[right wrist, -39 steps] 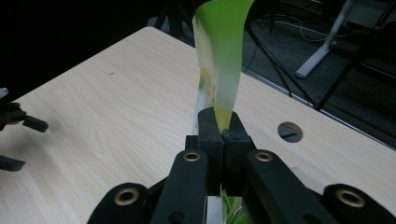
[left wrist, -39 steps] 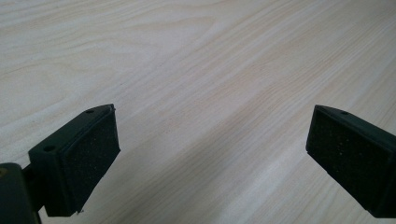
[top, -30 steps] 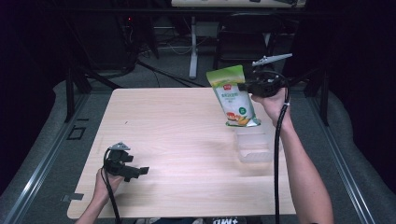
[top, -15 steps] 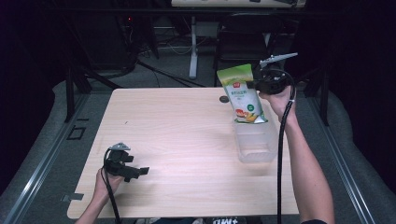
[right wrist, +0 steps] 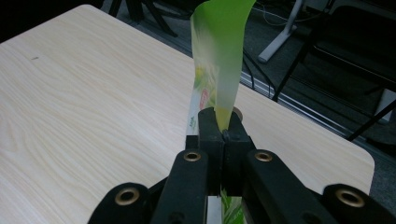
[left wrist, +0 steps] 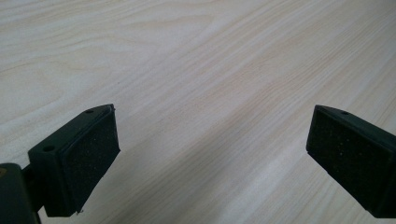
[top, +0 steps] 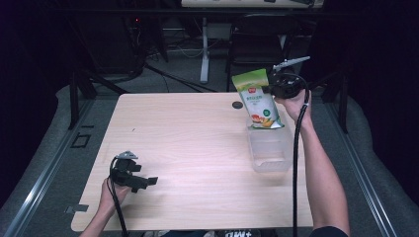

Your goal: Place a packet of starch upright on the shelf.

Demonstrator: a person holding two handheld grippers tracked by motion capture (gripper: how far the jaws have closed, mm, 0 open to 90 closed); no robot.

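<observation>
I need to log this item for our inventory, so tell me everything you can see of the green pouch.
The green pouch is a flat, glossy, flexible packet: bright green top, white middle with a small red logo, and pictured food near its bottom. It hangs roughly upright, slightly tilted, in the air with its lower end at the rim of the clear plastic container at the table's right side. The right gripper is shut on its edge; nothing else visibly touches it.
</observation>
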